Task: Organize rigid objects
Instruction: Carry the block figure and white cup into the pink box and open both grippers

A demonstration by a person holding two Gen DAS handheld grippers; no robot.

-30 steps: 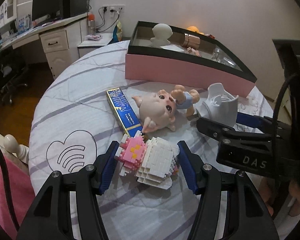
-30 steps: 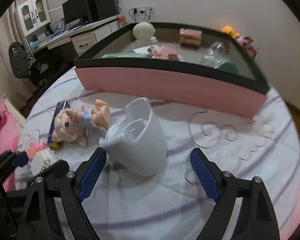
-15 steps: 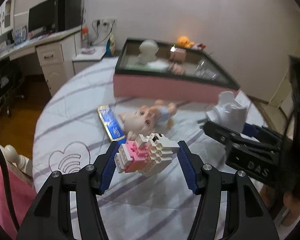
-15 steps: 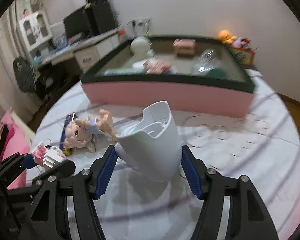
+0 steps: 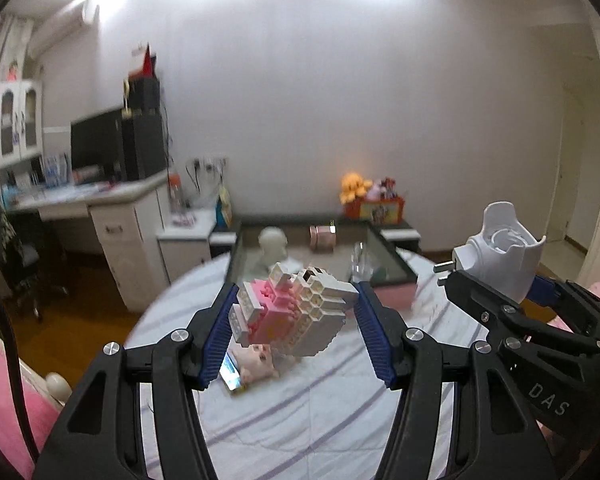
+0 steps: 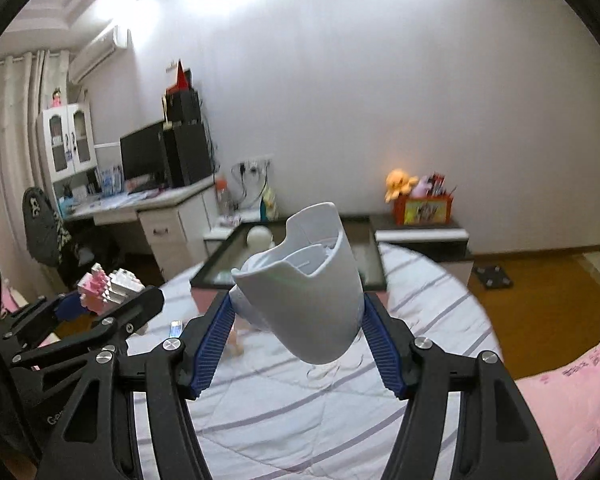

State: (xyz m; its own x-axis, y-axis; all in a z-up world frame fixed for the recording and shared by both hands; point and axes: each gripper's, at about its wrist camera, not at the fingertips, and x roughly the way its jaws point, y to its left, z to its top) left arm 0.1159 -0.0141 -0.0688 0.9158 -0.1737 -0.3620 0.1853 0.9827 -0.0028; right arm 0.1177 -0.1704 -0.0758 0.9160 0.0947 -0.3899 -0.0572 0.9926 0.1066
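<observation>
Above the bed (image 5: 300,420), pink box (image 5: 394,294) ahead; right gripper (image 6: 298,334) clamps white plug-in holder (image 6: 304,292), left gripper (image 5: 296,330) clamps brick figure (image 5: 296,312), both airborne. Risk: brick figure sheds pieces if squeezed harder; smooth, tilted holder could slip out

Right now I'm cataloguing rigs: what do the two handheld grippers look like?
Both match: the left gripper and right gripper have angular black frames, silver screws and ribbed blue finger pads. White "DAS" lettering marks the right one's side; a black cable runs beside the left.
</observation>
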